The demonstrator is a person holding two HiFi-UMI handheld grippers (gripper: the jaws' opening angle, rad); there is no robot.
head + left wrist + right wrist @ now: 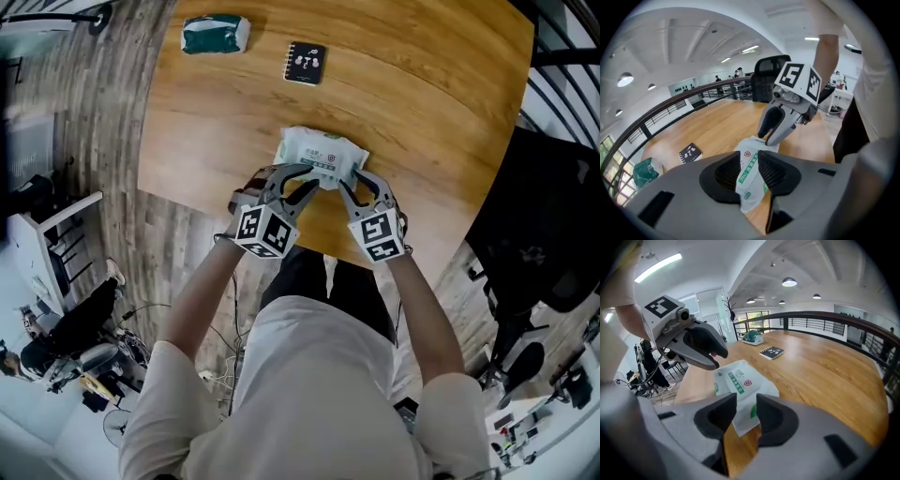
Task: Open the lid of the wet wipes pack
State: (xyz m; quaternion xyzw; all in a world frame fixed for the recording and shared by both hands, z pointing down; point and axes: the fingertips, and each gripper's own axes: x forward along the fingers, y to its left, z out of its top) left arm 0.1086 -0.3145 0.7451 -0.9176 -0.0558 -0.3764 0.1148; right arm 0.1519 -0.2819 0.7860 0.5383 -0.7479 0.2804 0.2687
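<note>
The lid is apparently sitting shut (no flap is showing raised), so the whole opening is remaining, while the wet wipes pack [321,157] is lying on the table [422,112] by its near edge, with the left gripper [306,190] and right gripper [345,194] hovering spread-jawed at its near end, pinching nothing.

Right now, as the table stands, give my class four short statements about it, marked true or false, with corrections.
1. The wet wipes pack lies on the wooden table. True.
2. A black notebook lies beyond the pack. True.
3. The green packet rests on the notebook. False: it lies apart, to the notebook's left.
4. Only one tool is at the pack. False: the left tool and the right tool are both at its near edge.
</note>
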